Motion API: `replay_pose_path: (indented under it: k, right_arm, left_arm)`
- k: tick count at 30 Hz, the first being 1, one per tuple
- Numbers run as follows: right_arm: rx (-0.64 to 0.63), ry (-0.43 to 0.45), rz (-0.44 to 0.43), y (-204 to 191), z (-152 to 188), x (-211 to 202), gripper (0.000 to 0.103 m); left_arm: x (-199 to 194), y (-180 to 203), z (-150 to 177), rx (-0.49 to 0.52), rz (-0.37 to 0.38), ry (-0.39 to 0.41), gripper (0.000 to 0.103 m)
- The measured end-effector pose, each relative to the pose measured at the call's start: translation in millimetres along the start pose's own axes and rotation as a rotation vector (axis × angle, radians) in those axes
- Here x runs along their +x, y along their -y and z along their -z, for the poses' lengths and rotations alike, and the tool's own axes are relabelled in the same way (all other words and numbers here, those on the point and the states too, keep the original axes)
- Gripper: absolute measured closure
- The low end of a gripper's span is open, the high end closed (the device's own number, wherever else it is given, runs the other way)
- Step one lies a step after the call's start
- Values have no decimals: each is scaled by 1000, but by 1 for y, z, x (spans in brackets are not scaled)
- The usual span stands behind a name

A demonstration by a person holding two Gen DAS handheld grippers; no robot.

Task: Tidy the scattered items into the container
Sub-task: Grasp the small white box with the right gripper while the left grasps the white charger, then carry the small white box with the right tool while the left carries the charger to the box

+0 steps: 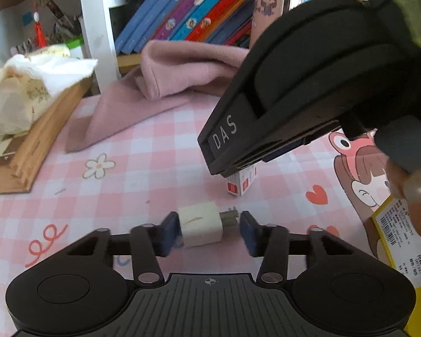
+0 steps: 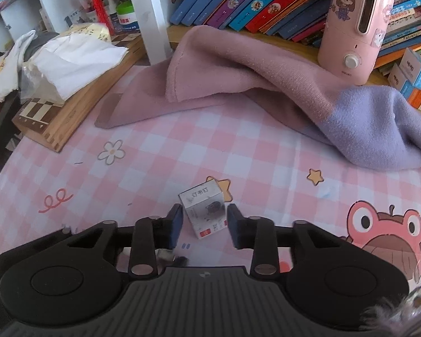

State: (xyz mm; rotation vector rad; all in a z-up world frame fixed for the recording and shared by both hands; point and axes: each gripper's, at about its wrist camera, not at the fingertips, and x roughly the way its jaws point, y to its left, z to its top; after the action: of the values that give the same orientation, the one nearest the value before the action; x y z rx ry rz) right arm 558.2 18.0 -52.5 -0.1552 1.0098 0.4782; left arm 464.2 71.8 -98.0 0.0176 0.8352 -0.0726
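A white plug adapter lies on the pink checked cloth, prongs pointing right. My left gripper is shut on it, one blue pad against its body and the other against the prongs. A small white staple box with a red mark stands on the cloth. My right gripper is shut on its two sides. In the left wrist view the right gripper's black body hangs over that staple box, hiding most of it.
A pink and lilac towel lies crumpled at the back, below a shelf of leaning books and a pink appliance. A wooden chessboard box with tissues sits at left. A yellow labelled pack sits at the right edge.
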Motion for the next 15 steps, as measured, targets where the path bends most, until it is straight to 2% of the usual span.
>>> replay_pose_path:
  k: [5, 8, 10, 15]
  right_arm:
    - [-32, -5, 13, -2, -4, 9, 59]
    - [-70, -3, -4, -6, -5, 14, 70]
    - [-96, 6, 4, -8, -5, 16, 71]
    - [-53, 28, -43, -5, -4, 2, 73]
  left_arm:
    - [-7, -8, 4, -48, 9, -7, 61]
    - [-13, -14, 7, -61, 7, -7, 61]
    - [-20, -18, 9, -74, 8, -4, 61]
    - [-51, -33, 14, -120, 7, 39, 61]
